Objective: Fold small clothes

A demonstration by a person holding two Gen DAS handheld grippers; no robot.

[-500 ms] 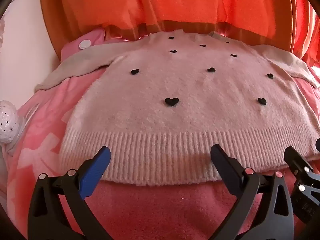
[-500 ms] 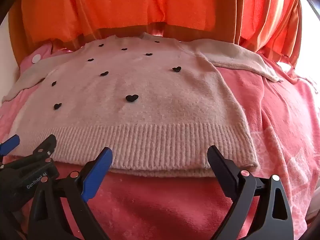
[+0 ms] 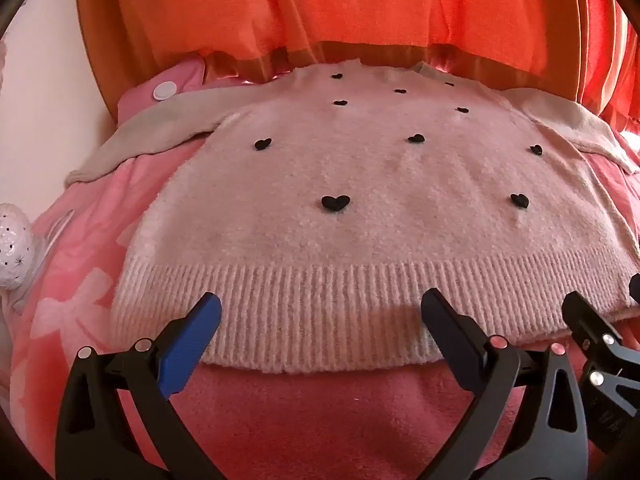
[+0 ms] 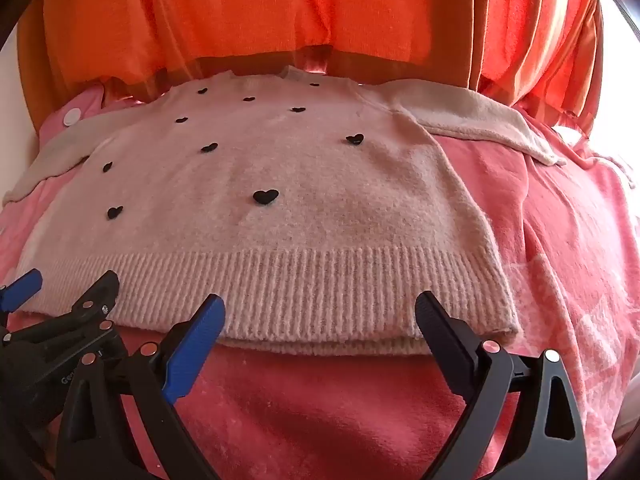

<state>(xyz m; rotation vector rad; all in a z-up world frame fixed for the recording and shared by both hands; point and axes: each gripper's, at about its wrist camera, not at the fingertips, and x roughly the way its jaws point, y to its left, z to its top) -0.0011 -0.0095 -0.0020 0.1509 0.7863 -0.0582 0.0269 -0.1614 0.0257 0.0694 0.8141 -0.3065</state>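
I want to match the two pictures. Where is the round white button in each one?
Left wrist: white button upper left, on the pink pillow.
Right wrist: white button far left.
Shared landmark: the sweater, whose sleeve lies just below the button.

Left hand-held gripper (image 3: 320, 336), right hand-held gripper (image 4: 320, 332), black plastic frames, blue ribbed finger pads (image 3: 188, 350), silver rivets

An orange curtain (image 3: 320, 4) is hanging across the 12 o'clock side, and strong daylight is being let through its folds at 2 o'clock. A pink blanket (image 4: 560, 240) with pale bow prints is being spread over the surface. A white wall (image 3: 44, 100) is being seen at 9 o'clock.
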